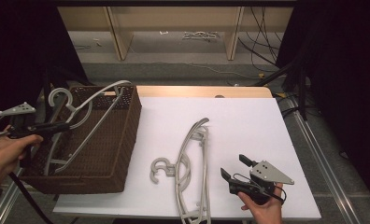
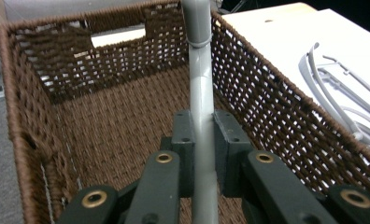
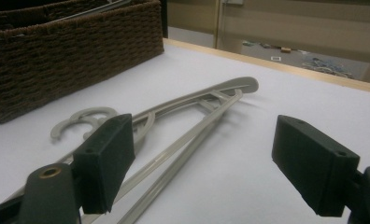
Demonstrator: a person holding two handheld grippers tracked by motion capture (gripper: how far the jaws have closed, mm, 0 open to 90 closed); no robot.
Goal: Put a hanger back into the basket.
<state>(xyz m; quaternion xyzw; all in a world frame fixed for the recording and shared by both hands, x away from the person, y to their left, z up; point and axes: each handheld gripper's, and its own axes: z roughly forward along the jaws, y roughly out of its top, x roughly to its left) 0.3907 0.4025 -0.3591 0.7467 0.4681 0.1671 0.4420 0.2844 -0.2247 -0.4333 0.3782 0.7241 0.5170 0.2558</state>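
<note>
While clamped — grey hanger (image 2: 199,88), woven basket (image 2: 103,121).

The basket (image 1: 120,140) is dark brown woven wicker, rough and matt. The hanger (image 2: 200,93) in it and the hanger (image 1: 190,158) on the table look like smooth grey plastic with a slight sheen. The table (image 1: 248,121) top is plain matt white, edged in pale wood.

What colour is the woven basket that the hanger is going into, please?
Dark brown; the basket shows best in the left gripper view.
</note>
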